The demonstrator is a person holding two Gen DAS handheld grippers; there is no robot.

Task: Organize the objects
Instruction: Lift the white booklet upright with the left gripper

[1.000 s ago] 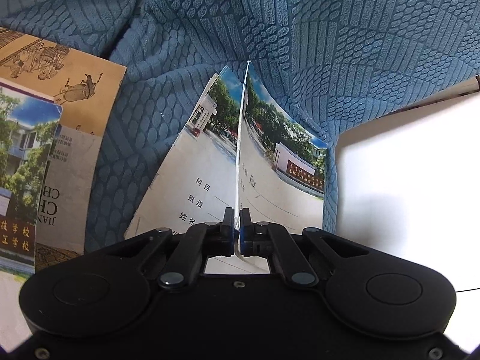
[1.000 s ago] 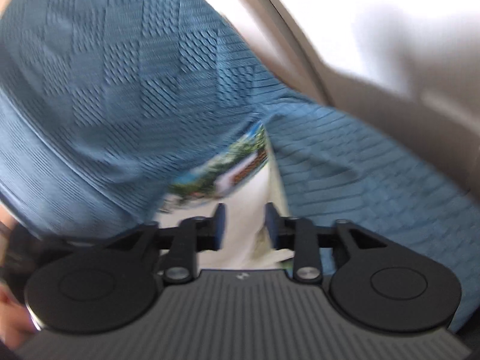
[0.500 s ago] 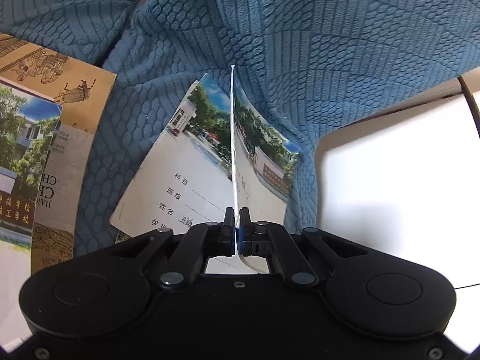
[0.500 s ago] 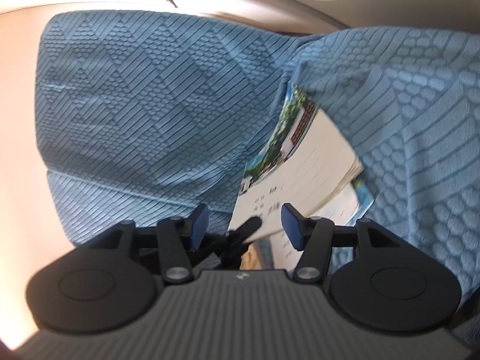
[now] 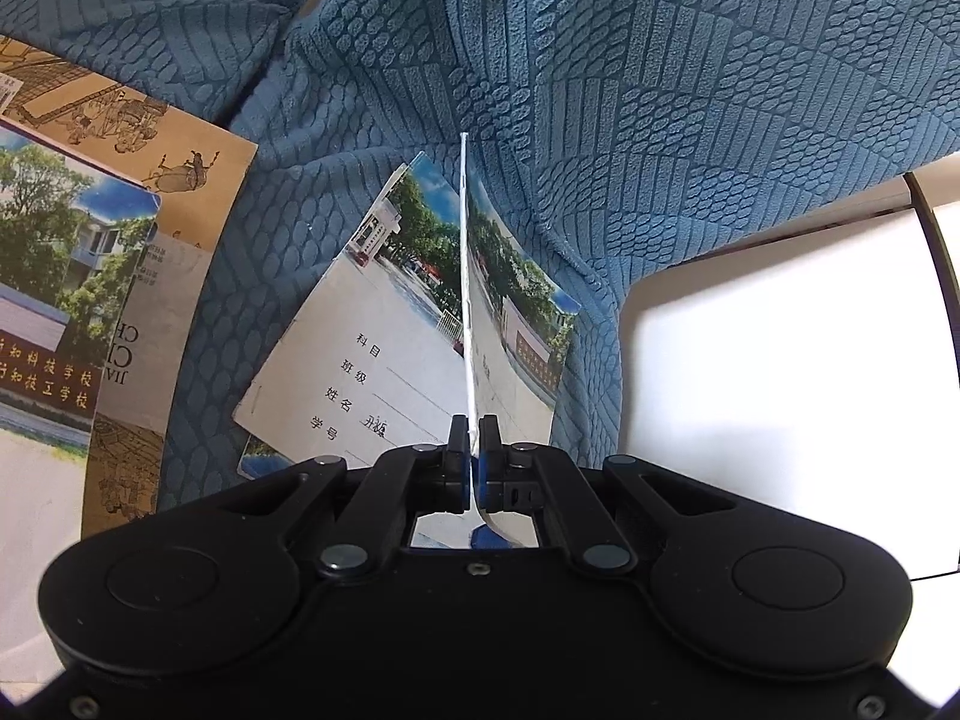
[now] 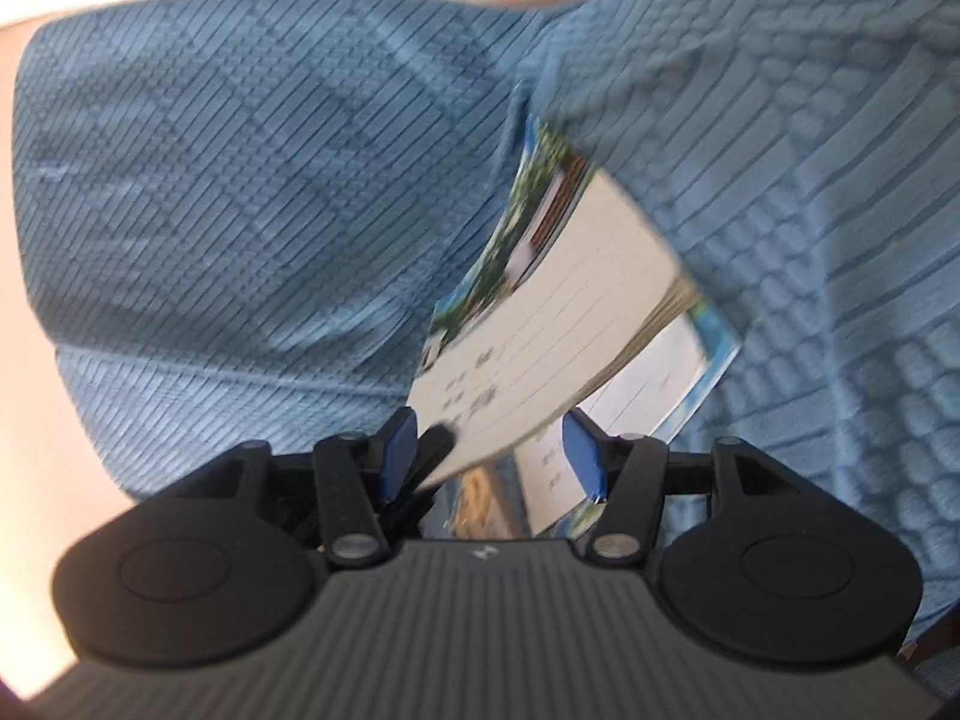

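Two grippers work one notebook [image 5: 414, 324]: your left gripper [image 5: 474, 438] pinches its raised cover, clearing access, while your right gripper [image 6: 489, 450] spreads around the pages beneath.

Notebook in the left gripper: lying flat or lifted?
Lifted. The left gripper is shut on the notebook, which stands edge-on above another notebook.
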